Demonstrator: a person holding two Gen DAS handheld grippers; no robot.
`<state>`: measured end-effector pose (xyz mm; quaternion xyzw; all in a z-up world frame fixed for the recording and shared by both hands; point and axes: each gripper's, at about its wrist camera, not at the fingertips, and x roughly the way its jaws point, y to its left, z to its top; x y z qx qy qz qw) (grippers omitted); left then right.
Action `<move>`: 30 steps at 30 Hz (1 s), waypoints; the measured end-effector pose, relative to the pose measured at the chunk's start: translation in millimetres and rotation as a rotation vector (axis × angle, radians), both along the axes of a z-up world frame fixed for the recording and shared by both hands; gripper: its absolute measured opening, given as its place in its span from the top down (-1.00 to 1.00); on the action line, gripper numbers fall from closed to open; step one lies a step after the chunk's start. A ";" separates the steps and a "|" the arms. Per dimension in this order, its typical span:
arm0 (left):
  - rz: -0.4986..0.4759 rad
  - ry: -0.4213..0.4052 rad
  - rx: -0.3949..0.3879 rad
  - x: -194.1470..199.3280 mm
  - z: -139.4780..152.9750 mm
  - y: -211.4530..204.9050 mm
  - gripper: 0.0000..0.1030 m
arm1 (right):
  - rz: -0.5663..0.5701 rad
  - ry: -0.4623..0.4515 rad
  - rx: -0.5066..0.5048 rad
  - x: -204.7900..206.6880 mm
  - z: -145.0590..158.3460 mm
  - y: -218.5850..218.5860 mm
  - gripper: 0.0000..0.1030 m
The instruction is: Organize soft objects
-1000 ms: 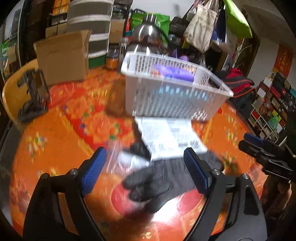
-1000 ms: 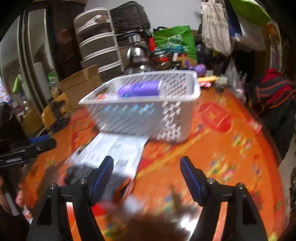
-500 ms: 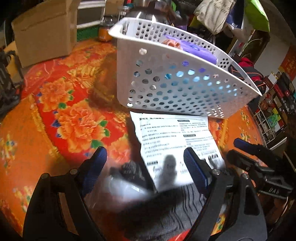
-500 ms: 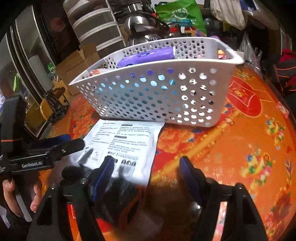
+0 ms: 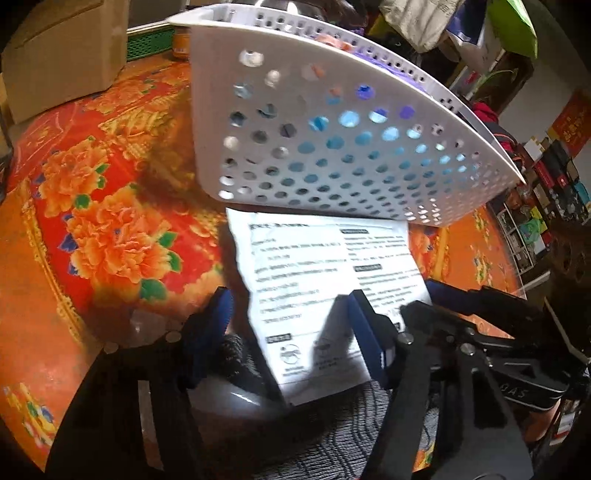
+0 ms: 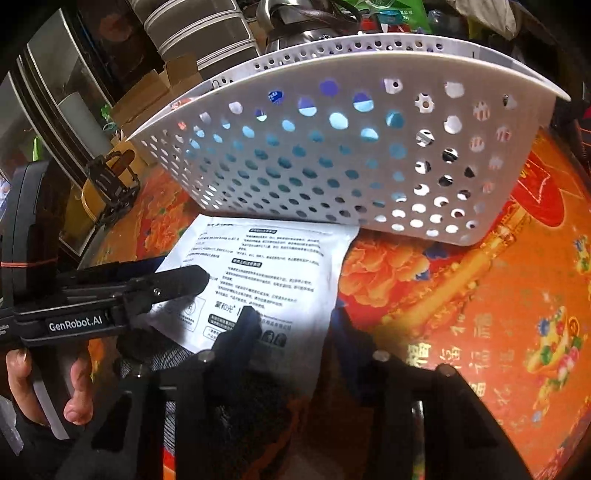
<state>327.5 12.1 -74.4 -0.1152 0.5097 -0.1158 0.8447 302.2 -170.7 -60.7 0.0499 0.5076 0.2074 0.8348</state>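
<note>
A white printed packet (image 5: 317, 280) (image 6: 266, 280) lies flat on the table in front of a white perforated basket (image 5: 332, 110) (image 6: 332, 122), partly on top of dark knitted gloves (image 5: 332, 424) (image 6: 155, 350). My left gripper (image 5: 291, 325) (image 6: 184, 277) straddles the packet's near left part. Its jaws are closing, and the left pad is still off the packet's edge. My right gripper (image 6: 295, 325) (image 5: 461, 295) straddles the packet's near right corner with its jaws closing too, not pinching it. Blue and purple items show through the basket's holes.
A red and orange floral cloth (image 5: 92, 221) covers the round table. A cardboard box (image 5: 62, 48) stands at the back left. Plastic drawers (image 6: 199, 29) and a metal pot (image 6: 295, 22) are behind the basket. A person's hand (image 6: 74, 387) holds the left gripper.
Both grippers have dropped and moved forward, so the packet and basket now loom close. Both pairs of jaws have narrowed around the packet's near edge.
</note>
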 end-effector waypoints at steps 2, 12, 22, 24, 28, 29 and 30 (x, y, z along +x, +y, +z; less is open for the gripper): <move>-0.019 -0.001 -0.003 -1.6 0.0 -3.3 -0.20 | 0.011 0.002 0.008 -0.2 -0.7 1.9 0.30; -0.043 0.006 -0.066 -3.1 -0.7 -12.3 0.25 | 0.030 -0.010 -0.004 -0.1 -3.4 17.9 0.58; -0.050 -0.038 -0.056 -13.3 5.6 -20.0 0.63 | 0.033 -0.056 -0.044 -5.1 -0.8 22.2 0.87; -0.047 -0.055 -0.063 -18.0 9.8 -17.5 0.65 | 0.032 -0.064 -0.036 -7.9 1.6 20.4 0.91; -0.053 -0.099 -0.065 -30.1 20.6 -18.0 0.66 | 0.035 -0.094 -0.030 -16.6 9.3 16.3 0.93; -0.053 -0.114 -0.072 -34.0 25.2 -17.1 0.66 | 0.035 -0.103 -0.026 -19.2 12.5 15.5 0.93; -0.056 -0.126 -0.074 -37.4 29.1 -16.5 0.66 | 0.033 -0.116 -0.020 -22.4 16.8 14.2 0.94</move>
